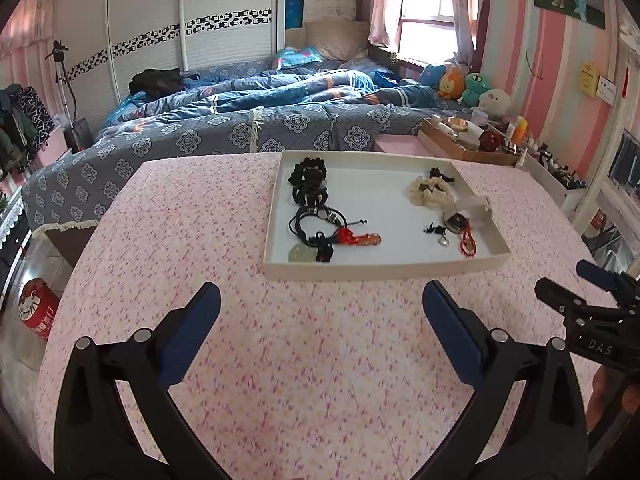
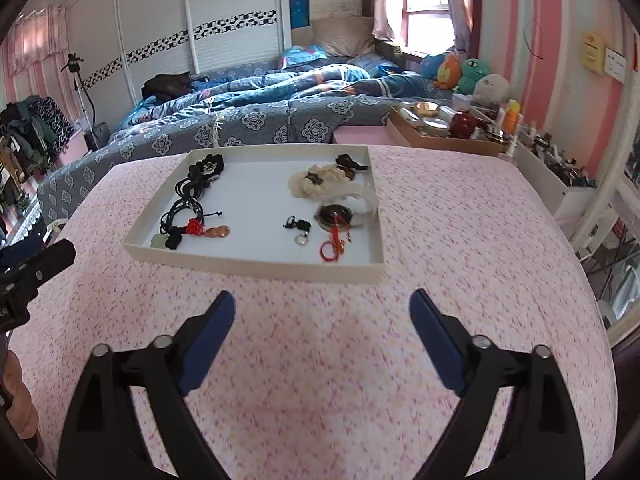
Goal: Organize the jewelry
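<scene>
In the left wrist view, the left gripper (image 1: pixel 320 300) is hovering low in the frame over the pink floral tablecloth (image 1: pixel 180 240), its jaws spread wide and holding nothing. Just above centre, the white tray (image 1: pixel 384 268) is sitting on the cloth, carrying black cords (image 1: pixel 310 216) and a red knot (image 1: pixel 346 236) on its left side and a cream scrunchie (image 1: pixel 430 194) on its right. The right gripper (image 1: pixel 576 280) is poking in at the right edge. In the right wrist view, the right gripper (image 2: pixel 322 300) is likewise hanging at the bottom with jaws wide and empty, while the tray (image 2: pixel 256 268) is lying left of centre, a red cord (image 2: pixel 334 248) and a small ring (image 2: pixel 301 240) resting near its front wall. The left gripper (image 2: pixel 48 258) is showing at the left edge.
</scene>
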Demonstrator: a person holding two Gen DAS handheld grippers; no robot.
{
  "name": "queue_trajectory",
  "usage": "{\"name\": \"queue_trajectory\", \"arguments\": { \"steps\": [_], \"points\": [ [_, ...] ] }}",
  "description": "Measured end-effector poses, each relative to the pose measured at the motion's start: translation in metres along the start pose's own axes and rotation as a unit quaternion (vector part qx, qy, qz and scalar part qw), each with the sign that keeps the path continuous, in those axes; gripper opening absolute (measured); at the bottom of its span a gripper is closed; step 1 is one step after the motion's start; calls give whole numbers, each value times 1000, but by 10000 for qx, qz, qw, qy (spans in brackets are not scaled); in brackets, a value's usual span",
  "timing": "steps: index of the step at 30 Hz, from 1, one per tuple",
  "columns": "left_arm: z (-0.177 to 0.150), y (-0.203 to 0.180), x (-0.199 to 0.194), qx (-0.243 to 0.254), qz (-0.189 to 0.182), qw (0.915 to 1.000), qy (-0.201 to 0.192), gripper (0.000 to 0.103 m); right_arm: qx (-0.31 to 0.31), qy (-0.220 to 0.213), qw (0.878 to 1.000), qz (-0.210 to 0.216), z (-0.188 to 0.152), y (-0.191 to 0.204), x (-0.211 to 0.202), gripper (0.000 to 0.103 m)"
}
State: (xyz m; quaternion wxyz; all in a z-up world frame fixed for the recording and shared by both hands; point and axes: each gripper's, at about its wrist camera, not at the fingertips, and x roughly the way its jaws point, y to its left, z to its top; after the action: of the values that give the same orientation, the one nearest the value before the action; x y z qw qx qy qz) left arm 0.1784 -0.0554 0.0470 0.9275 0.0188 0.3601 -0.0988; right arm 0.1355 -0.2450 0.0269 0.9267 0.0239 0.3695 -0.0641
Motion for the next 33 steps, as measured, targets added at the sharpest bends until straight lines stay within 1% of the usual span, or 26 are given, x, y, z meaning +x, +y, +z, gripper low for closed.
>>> {"name": "queue_trajectory", "arguments": {
  "steps": [4,8,11,15,22,33],
  "points": [
    [-11,-2,-6,-63,-6,10000,-24,100,-119,-89,9998,-167,-8,-1,-10,93],
    [-16,-3,-8,-16,42,10000,-78,100,-143,-141,9997,-134,-11,1,-15,95],
    [-19,-3,-9,-34,-48,10000,-76,100,-180,-167,9996,-165,-15,3,-16,96],
    [-25,-9,-10,119,47,9998,-145,100,-223,-166,9995,-151,-19,7,-14,96],
    [-29,-9,-5,117,64,9999,-59,100,-208,-319,9991,-169,-23,9,-17,96],
    [-32,-8,-1,106,88,9999,21,100,-196,-349,9988,-287,-22,9,-13,96]
  ]
}}
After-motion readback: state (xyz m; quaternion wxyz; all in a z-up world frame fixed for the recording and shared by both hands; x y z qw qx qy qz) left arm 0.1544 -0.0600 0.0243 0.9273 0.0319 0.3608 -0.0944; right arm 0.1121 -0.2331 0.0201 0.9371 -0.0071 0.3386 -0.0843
